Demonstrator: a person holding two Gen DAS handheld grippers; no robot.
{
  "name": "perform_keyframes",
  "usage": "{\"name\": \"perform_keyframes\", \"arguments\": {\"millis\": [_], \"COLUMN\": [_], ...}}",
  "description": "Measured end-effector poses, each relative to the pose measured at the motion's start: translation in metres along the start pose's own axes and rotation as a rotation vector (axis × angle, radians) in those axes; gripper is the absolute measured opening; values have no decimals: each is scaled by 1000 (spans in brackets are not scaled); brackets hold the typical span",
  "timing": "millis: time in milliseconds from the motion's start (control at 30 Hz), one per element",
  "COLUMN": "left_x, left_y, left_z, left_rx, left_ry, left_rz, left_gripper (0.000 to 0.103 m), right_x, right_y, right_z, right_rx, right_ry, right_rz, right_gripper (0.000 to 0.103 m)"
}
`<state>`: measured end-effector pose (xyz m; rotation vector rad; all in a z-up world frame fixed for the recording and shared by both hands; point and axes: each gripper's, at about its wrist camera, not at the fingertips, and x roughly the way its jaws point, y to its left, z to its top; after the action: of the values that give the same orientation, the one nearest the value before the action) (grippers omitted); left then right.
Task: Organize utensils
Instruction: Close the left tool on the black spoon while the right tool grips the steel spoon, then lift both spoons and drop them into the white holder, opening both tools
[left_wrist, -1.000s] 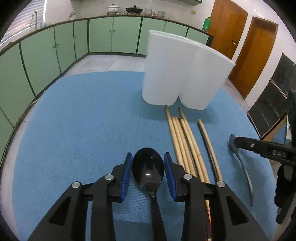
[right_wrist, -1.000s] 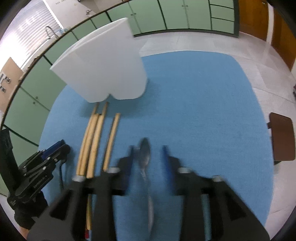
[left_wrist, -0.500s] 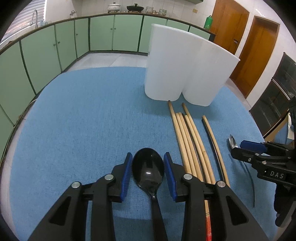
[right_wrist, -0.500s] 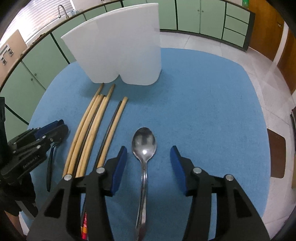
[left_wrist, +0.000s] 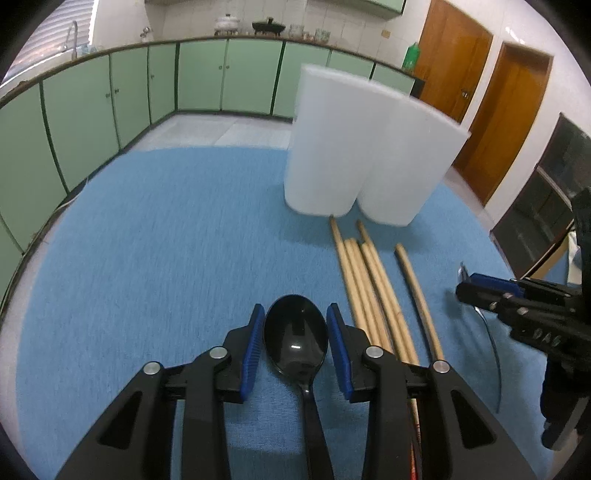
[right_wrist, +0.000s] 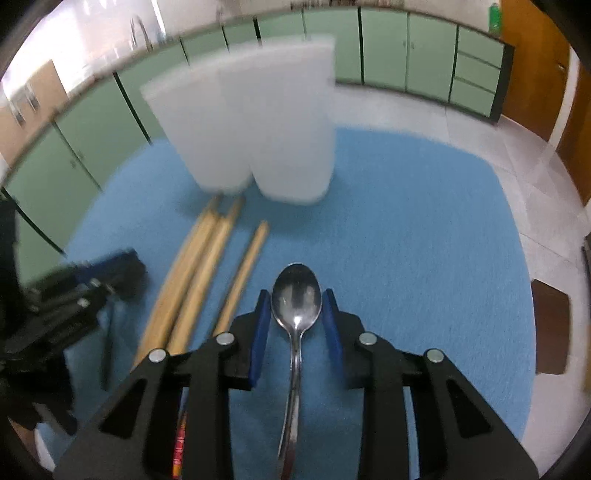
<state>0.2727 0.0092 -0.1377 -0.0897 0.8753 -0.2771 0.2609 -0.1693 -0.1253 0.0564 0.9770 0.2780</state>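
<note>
— Cloth first: what covers the table?

— Blue cloth (left_wrist: 155, 258), spread over the whole top; its rounded edge shows on the far side, with pale floor tiles (right_wrist: 424, 114) beyond. Green cabinets (left_wrist: 199, 77) line the walls, and brown wooden doors (left_wrist: 509, 110) stand at the right of the left wrist view.

— And the utensils?

— A white two-part holder (left_wrist: 362, 162) stands upright toward the far side. Wooden chopsticks (left_wrist: 365, 280) lie just in front of it, side by side. The left gripper (left_wrist: 295, 332) has a black spoon (left_wrist: 295, 339) between its blue pads, set narrow at the bowl's edges; I cannot tell whether they press. The right gripper (right_wrist: 295, 310) is closing on a metal spoon (right_wrist: 295, 299) — the bowl sits between its pads.

— Room to move?

— Bare cloth lies open left of the black spoon and right of the metal one, out to the table's edge.
</note>
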Motion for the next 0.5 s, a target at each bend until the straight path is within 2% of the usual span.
{"name": "perform_keyframes", "arguments": {"millis": [33,167,333,500], "left_x": [-4,-33,-57,-76], "left_y": [1,-2,-13,-17], "left_z": [0,4,10,27], "left_rx": [1,9,49,46], "left_ry": [-19,-175,-327,-431], "left_rz": [-5,-45,-54,-71], "left_gripper": [34,34,34,34], "right_x": [-7,-36,-49,-72], "right_y": [-3,-13,-16,-14], "right_z": [-1,-4,-1,11], "right_rx": [11,34,5,9], "right_ry": [-30,-182,-263,-359], "right_rz": [24,110,134,145], "right_gripper": [27,27,27,27]}}
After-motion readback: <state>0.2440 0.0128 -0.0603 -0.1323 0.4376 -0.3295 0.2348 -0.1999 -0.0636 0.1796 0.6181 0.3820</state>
